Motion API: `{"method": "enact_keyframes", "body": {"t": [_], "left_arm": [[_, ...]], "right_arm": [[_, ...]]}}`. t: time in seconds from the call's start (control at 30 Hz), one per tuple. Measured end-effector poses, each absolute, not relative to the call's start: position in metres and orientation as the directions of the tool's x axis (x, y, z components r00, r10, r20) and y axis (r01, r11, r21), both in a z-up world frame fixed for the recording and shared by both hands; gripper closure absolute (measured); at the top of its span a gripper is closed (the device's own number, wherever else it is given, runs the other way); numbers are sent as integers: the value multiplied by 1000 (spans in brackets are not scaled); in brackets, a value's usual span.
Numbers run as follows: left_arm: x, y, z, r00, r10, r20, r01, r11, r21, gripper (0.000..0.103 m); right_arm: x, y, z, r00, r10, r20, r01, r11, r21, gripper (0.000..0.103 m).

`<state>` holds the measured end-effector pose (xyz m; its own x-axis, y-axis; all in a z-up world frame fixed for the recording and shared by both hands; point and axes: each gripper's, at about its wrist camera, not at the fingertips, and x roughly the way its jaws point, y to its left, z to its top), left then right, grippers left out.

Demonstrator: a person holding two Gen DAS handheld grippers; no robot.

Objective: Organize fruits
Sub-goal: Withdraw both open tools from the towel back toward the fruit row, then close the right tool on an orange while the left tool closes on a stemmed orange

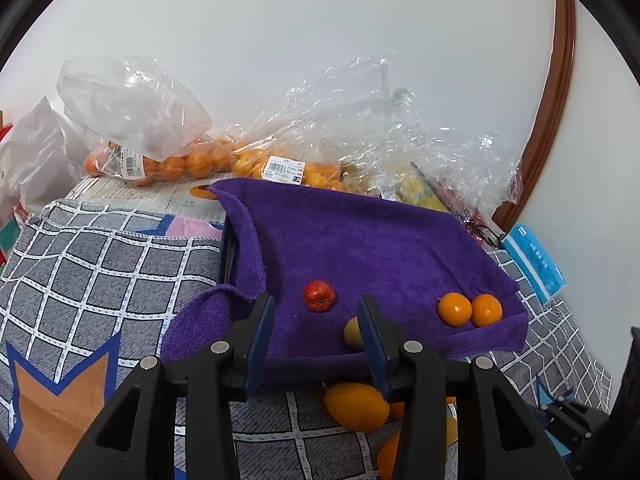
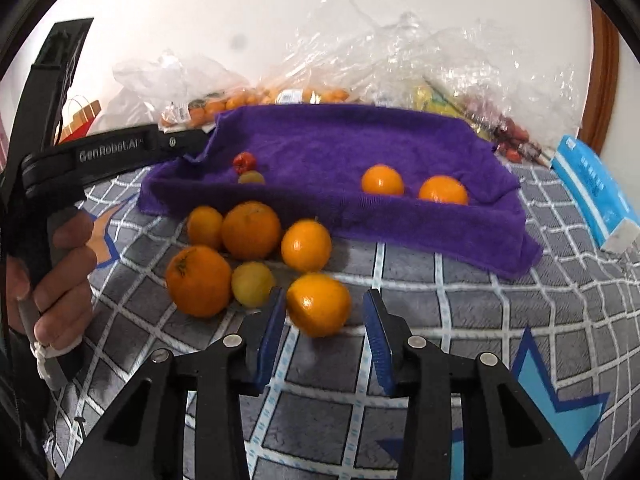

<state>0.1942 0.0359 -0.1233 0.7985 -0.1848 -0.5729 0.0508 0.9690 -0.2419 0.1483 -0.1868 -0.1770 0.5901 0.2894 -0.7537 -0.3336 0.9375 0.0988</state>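
The right gripper (image 2: 324,312) is spread apart around an orange (image 2: 319,304) on the checked cloth (image 2: 460,320); five more fruits (image 2: 251,230) lie just beyond. The left gripper (image 1: 316,320) gapes empty over the purple towel (image 1: 360,240), which holds a red fruit (image 1: 319,295), a yellowish one (image 1: 352,332) and two oranges (image 1: 469,309). Behind sit bags of oranges (image 1: 168,160).

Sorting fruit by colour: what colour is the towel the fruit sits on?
Purple; the towel shows best in the right wrist view.

Checked grey cloth (image 2: 460,320) carries purple towel (image 2: 360,140) and loose oranges (image 2: 251,230).
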Motion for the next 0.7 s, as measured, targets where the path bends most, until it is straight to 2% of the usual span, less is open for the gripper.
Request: {"method": "enact_keyframes", "body": {"t": [0.07, 0.47, 0.6, 0.7], "left_arm": [[194, 35, -124, 799, -183, -573, 52, 970, -238, 62], [194, 34, -128, 793, -175, -584, 51, 974, -222, 62], [190, 35, -126, 799, -179, -574, 58, 973, -222, 62], [189, 33, -125, 766, -229, -600, 92, 964, -250, 62]], "right_arm": [[152, -187, -180, 581, 269, -768, -314, 945, 93, 70], [170, -199, -178, 597, 309, -741, -258, 948, 188, 68], [159, -205, -168, 644, 335, -688, -275, 940, 200, 68], [152, -215, -161, 694, 298, -655, -257, 953, 161, 68]]}}
